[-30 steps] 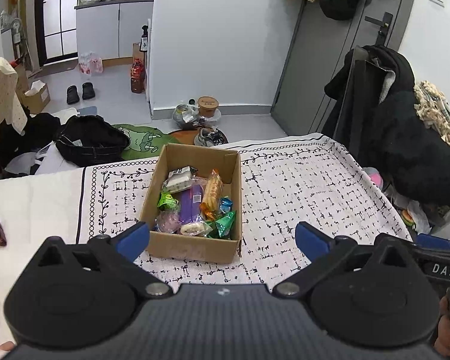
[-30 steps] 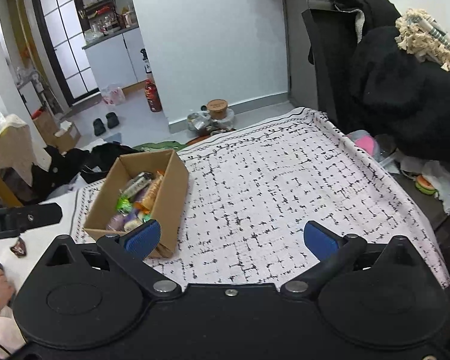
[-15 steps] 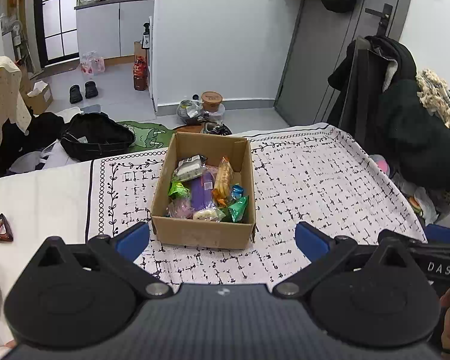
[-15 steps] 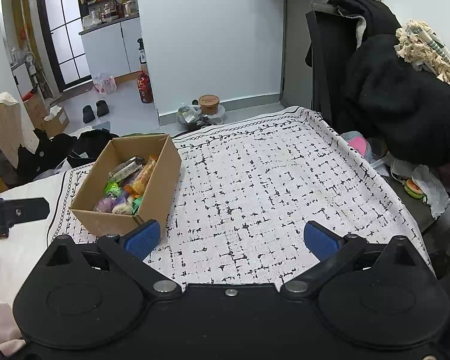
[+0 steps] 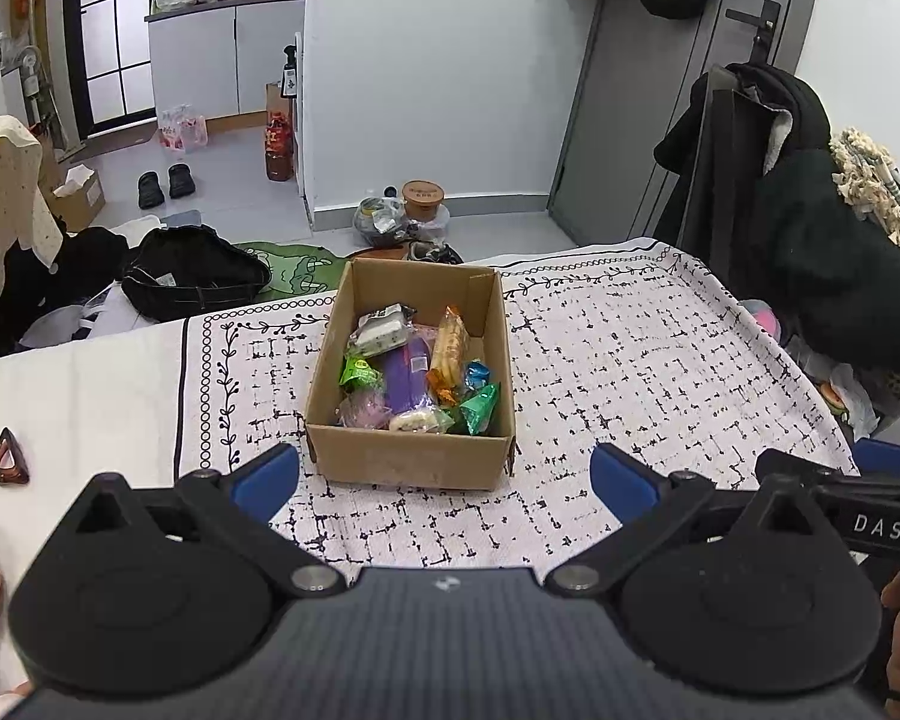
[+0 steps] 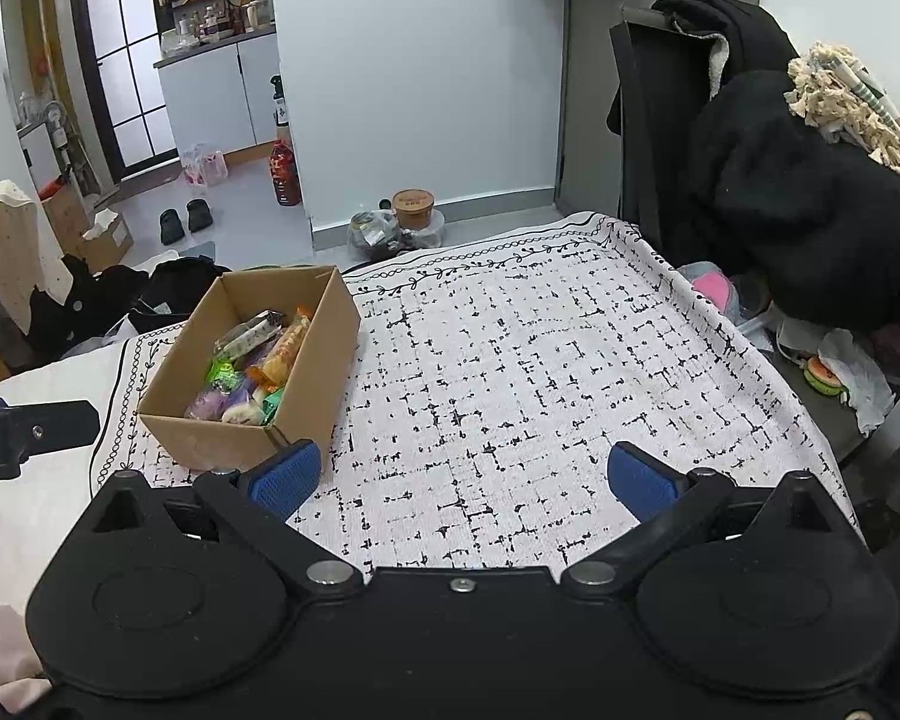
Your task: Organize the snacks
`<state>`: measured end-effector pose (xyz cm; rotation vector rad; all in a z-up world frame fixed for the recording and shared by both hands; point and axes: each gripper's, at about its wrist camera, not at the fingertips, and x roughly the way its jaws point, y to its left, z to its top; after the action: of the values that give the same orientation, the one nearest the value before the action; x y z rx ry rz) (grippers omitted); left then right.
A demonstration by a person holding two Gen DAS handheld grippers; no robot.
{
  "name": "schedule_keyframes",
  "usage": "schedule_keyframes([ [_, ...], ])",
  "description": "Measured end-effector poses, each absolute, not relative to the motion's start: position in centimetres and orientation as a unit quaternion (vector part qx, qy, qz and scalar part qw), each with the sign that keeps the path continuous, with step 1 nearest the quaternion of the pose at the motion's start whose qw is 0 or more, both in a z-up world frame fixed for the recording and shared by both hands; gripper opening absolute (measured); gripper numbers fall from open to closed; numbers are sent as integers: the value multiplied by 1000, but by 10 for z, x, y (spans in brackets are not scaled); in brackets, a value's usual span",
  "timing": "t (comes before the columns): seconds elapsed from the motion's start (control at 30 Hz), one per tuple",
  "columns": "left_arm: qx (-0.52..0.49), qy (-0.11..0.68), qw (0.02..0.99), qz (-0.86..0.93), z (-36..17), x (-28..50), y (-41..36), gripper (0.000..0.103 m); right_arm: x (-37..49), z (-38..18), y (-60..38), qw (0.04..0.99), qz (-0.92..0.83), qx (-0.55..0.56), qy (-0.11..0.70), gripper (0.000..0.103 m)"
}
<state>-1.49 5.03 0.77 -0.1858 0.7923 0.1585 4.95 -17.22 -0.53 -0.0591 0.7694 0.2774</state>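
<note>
An open cardboard box (image 5: 408,456) stands on the patterned tablecloth (image 5: 630,372). It holds several wrapped snacks, among them a purple pack (image 5: 407,375), an orange pack (image 5: 448,348) and green packets (image 5: 480,408). My left gripper (image 5: 444,477) is open and empty, just in front of the box. My right gripper (image 6: 462,477) is open and empty, to the right of the box (image 6: 210,441), above the cloth (image 6: 540,372). The right gripper's side also shows at the right edge of the left wrist view (image 5: 870,504).
A brown hair clip (image 5: 4,467) lies on the white table part at the left. A chair piled with black coats (image 6: 780,192) stands past the table's right edge. Bags and a tub (image 5: 423,201) sit on the floor beyond the table.
Both grippers have drawn back and risen a little. The box now sits more centred in the left wrist view and farther off in the right wrist view. Both stay open.
</note>
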Motion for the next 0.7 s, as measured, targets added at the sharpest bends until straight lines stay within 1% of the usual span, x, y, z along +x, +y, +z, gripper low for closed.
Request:
schedule_keyframes([
  [0.7,-98,372,920,77,11,-17,52,103,50,5,-174,926,132,-25,354,103],
])
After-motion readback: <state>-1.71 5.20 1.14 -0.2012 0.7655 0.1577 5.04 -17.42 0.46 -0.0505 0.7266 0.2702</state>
